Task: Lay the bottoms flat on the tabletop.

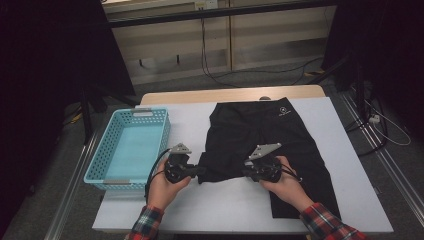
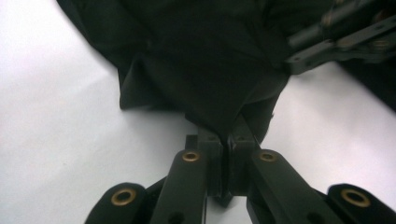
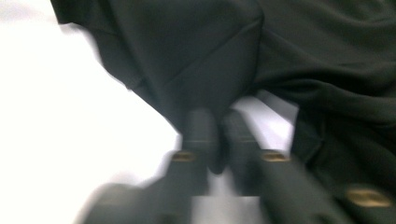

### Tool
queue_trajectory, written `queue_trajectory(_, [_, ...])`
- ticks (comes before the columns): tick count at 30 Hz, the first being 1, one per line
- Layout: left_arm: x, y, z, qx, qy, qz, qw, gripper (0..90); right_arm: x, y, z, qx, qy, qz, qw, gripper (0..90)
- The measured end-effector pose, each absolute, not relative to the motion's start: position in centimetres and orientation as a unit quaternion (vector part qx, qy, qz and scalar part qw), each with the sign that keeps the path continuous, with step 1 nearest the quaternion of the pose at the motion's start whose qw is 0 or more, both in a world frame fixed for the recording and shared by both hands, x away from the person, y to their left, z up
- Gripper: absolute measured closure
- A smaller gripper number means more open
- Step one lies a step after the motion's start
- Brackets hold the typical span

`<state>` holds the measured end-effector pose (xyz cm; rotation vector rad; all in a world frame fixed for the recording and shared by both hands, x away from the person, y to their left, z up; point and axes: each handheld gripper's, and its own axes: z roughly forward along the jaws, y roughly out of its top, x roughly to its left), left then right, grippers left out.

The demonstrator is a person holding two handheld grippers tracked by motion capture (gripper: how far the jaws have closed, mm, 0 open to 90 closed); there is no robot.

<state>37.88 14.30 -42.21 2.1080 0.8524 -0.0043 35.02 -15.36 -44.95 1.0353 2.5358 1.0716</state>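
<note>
A pair of black shorts (image 1: 280, 132) lies on the white table top (image 1: 190, 117), its waistband with a small white logo toward the far edge. One leg is bunched up between the two grippers. My left gripper (image 1: 202, 171) is shut on the left corner of that leg's hem; in the left gripper view its jaws pinch the dark cloth (image 2: 205, 88) at their tips (image 2: 226, 135). My right gripper (image 1: 246, 172) is shut on the same hem farther right, and the blurred right gripper view has the fabric (image 3: 196, 70) clamped between its jaws (image 3: 217, 119).
A light blue plastic basket (image 1: 105, 172) stands on the table's left side, with nothing inside. Behind the table run cables on the floor and a wooden wall panel. The table's near edge (image 1: 225, 227) lies just below the person's hands.
</note>
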Motion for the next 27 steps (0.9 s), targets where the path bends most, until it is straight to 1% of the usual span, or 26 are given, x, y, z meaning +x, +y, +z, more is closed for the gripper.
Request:
queue_trajectory(5, [37.5,14.6,-41.3,0.837,0.336,-0.009,0.432,87.5,34.4,-16.2,-43.8,0.354,0.847,0.387,0.084,90.0])
queue_trajectory(11, [36.0,14.7,-39.9,0.837,0.317,-0.026,0.445,87.4,31.9,-17.5,-41.7,0.348,0.835,0.418,0.080,90.0])
queue_trajectory(15, [35.0,14.7,-40.4,0.841,0.314,-0.043,0.438,86.7,29.8,-17.8,-41.8,0.341,0.842,0.413,0.066,90.0])
queue_trajectory(17, [34.9,14.7,-40.9,0.841,0.318,-0.051,0.435,83.5,28.9,-17.8,-42.1,0.334,0.850,0.402,0.066,90.0])
queue_trajectory(18, [34.9,14.8,-41.0,0.841,0.319,-0.039,0.435,78.1,28.6,-17.7,-42.3,0.328,0.856,0.393,0.069,90.0])
queue_trajectory(19, [34.9,14.9,-41.1,0.840,0.323,-0.029,0.435,69.8,28.4,-17.7,-42.5,0.326,0.861,0.385,0.073,90.0])
queue_trajectory(20, [35.0,15.0,-41.1,0.834,0.332,-0.030,0.440,66.7,28.2,-17.8,-42.7,0.325,0.862,0.383,0.069,90.0])
queue_trajectory(22, [35.3,15.1,-41.1,0.825,0.345,-0.014,0.448,55.7,28.1,-17.7,-43.0,0.320,0.864,0.383,0.062,89.1])
queue_trajectory(24, [35.6,14.8,-41.4,0.831,0.346,-0.007,0.436,58.8,28.2,-17.6,-43.0,0.317,0.864,0.386,0.058,85.8])
queue_trajectory(26, [36.0,14.3,-42.0,0.834,0.348,0.004,0.429,57.6,28.4,-17.4,-42.9,0.314,0.864,0.390,0.060,85.4])
queue_trajectory(27, [36.3,14.1,-42.4,0.836,0.350,0.008,0.423,58.4,28.5,-17.4,-42.8,0.312,0.863,0.392,0.059,83.3])
